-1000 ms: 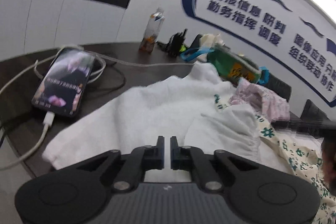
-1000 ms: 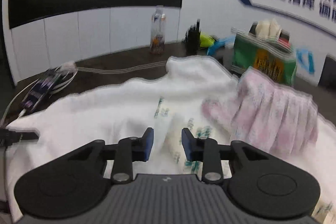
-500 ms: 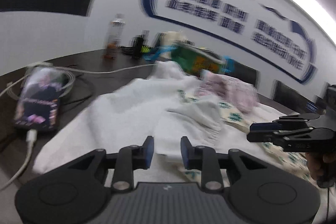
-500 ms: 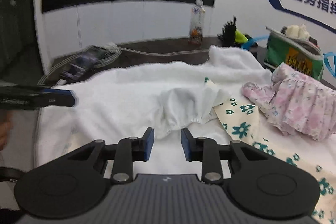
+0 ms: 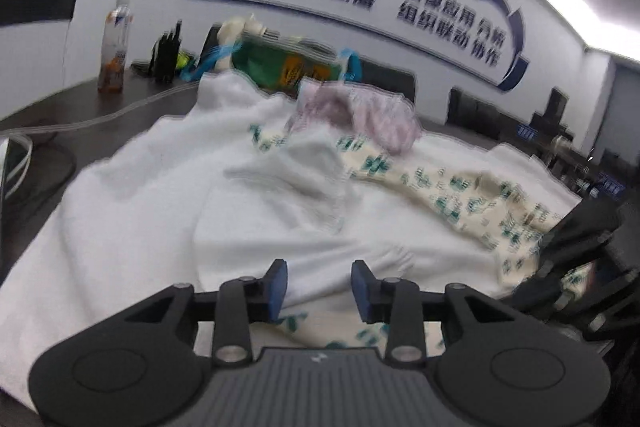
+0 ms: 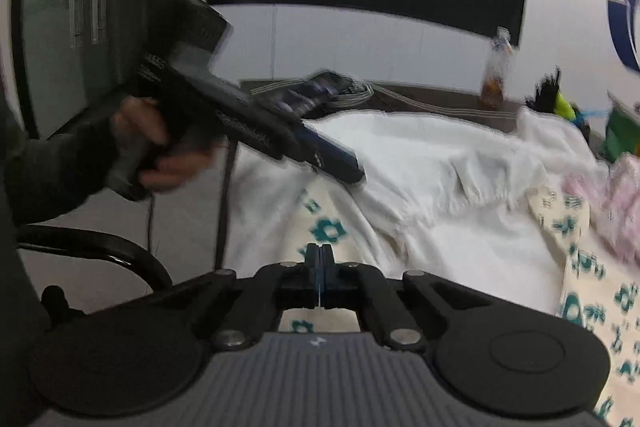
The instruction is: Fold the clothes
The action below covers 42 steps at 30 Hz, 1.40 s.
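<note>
Left wrist view: by my reading the folding has hardly begun. The white garment (image 5: 272, 187) lies rumpled across the dark surface (image 5: 60, 99) from about 9 o'clock to the centre, one gathered hem bunched near the middle. The floral garment (image 5: 452, 187) trails from the centre out to 3 o'clock, unfolded and creased, and a pink piece (image 5: 360, 115) sits heaped at 12 o'clock against a green bag (image 5: 288, 67). No neat fold shows anywhere. The left gripper (image 5: 319, 287) hangs at 6 o'clock over the white hem, its fingers spread and opening, nothing pinched between them. The frame is blurred, so fine creases are hard to read.

Right wrist view: the right gripper (image 6: 319, 263) at 6 o'clock has its fingers pressed together, seemingly nipping an edge of the floral garment (image 6: 320, 231), though the contact is too tight to see clearly. The left gripper (image 6: 352, 167), held in a hand (image 6: 156, 151), reaches in from 9 o'clock above the white garment (image 6: 440, 163). Everything remains to be smoothed and folded.
</note>
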Available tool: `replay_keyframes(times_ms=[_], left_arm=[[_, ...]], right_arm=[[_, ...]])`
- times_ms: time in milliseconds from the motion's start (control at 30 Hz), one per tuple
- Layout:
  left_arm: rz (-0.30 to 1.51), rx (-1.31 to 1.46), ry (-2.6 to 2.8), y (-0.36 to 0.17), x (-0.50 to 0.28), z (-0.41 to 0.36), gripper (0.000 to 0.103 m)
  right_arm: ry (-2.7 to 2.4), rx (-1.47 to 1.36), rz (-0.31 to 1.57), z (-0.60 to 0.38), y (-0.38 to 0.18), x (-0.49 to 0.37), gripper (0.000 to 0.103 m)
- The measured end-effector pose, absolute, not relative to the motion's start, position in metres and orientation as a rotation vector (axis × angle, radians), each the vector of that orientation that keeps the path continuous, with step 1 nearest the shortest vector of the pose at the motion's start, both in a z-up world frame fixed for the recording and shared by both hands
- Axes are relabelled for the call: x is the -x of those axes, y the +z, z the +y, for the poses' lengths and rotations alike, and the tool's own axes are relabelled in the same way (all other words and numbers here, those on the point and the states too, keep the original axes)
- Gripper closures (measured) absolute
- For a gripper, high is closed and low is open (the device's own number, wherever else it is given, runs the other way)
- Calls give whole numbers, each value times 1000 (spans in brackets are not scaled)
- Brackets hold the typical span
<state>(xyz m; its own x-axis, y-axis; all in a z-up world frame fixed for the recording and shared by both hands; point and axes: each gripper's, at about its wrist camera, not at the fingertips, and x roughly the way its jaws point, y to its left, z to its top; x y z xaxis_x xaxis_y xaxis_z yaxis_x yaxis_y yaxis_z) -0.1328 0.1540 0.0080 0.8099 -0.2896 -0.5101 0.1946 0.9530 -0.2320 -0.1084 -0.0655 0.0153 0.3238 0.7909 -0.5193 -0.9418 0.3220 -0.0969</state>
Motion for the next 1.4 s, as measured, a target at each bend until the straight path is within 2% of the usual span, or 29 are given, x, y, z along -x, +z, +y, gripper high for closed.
replay_keyframes(times_ms=[100, 233, 267, 300, 367, 467, 567, 633, 667, 700, 733, 767, 967, 1133, 1233, 1333, 1367, 1400], left_arm=[[580, 206, -259, 8, 135, 163, 71], [565, 221, -274, 42, 126, 172, 67], [557, 215, -260, 55, 118, 173, 58], [554, 204, -233, 67, 104, 173, 44], [570, 176, -189, 79, 68, 170, 36], [637, 120, -161, 73, 1, 160, 39], [739, 109, -128, 44, -34, 156, 61], [750, 127, -129, 28, -34, 157, 62], [735, 124, -121, 23, -30, 157, 61], [718, 96, -114, 20, -25, 155, 61], [705, 60, -103, 18, -20, 152, 61], [692, 29, -96, 16, -15, 149, 60], [639, -11, -86, 11, -2, 141, 60], [656, -28, -73, 15, -4, 138, 59], [704, 54, -145, 34, -5, 148, 59], [702, 96, -219, 57, -25, 155, 55], [699, 93, -231, 63, -34, 155, 48], [696, 90, -243, 69, -43, 156, 46]], right_arm=[[1101, 432, 424, -63, 14, 99, 103], [904, 487, 478, -55, 10, 72, 100], [885, 466, 477, -58, 17, 65, 94], [866, 446, 476, -62, 23, 58, 79], [754, 436, 482, -62, 35, 28, 63], [634, 486, 488, -49, 38, -19, 65], [623, 552, 510, -25, 26, -50, 69], [611, 589, 543, -10, 13, -67, 69], [595, 605, 561, -5, 5, -74, 73], [581, 604, 574, -4, -1, -80, 82], [581, 573, 579, -8, -3, -84, 85], [569, 526, 572, -15, 0, -85, 102], [467, 218, 535, -98, 39, -53, 102], [375, 122, 648, -144, 26, -36, 100], [354, 109, 676, -157, 21, -27, 89], [376, 152, 573, -150, 41, -16, 80], [414, 176, 549, -141, 47, -17, 72], [458, 200, 533, -132, 52, -20, 63]])
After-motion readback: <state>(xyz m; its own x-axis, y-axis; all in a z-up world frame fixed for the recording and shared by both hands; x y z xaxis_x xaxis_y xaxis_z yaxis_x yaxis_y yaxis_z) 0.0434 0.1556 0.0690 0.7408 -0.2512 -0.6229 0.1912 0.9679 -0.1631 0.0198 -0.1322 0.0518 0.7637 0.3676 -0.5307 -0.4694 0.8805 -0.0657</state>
